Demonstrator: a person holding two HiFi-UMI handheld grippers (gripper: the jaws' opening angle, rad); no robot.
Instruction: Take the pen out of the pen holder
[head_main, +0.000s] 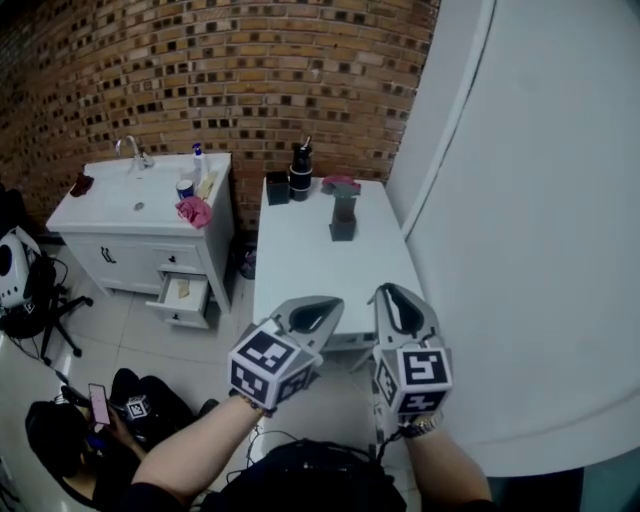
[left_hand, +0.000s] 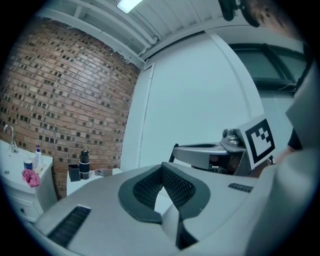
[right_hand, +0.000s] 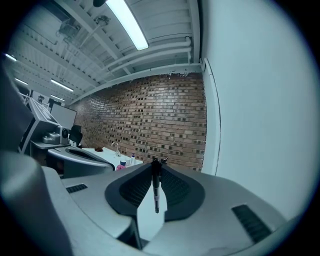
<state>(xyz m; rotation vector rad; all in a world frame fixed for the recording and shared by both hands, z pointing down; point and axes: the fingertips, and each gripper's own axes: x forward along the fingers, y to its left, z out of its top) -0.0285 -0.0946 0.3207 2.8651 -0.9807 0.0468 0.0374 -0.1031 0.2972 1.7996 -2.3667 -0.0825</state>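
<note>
The right hand-held gripper (right_hand: 156, 167) pinches the pen (right_hand: 156, 192). In the right gripper view its jaws meet at the tips on the pen's dark upper end, and the pen hangs straight down between the ribbed pads, with a paler lower part in the gap below. The left hand-held gripper (left_hand: 162, 170) is pressed together with nothing in it: the jaw tips touch and only a narrow wedge of space opens beneath them. In the head view both are held side by side at 6 o'clock, left (head_main: 318, 312) and right (head_main: 392, 298), each with its marker cube toward the camera, at the near edge of the white tabletop (head_main: 300, 270). The pen cannot be made out in that view. At the tabletop's far end, toward 12 o'clock, stand a black square cup (head_main: 277, 188) and a black bottle (head_main: 300, 172) just beside each other. A pink object (head_main: 340, 184) lies to their right, and a dark upright stand (head_main: 343, 222) is a little nearer. At 10 o'clock is a white sink cabinet (head_main: 120, 215) with a faucet (head_main: 130, 150), a pink cloth (head_main: 195, 211) on its top and an open drawer (head_main: 182, 295). A brick wall (head_main: 200, 70) runs behind, and a white wall (head_main: 540, 200) fills the 3 o'clock side. At 8 o'clock a person holds a phone (head_main: 98, 405).
</note>
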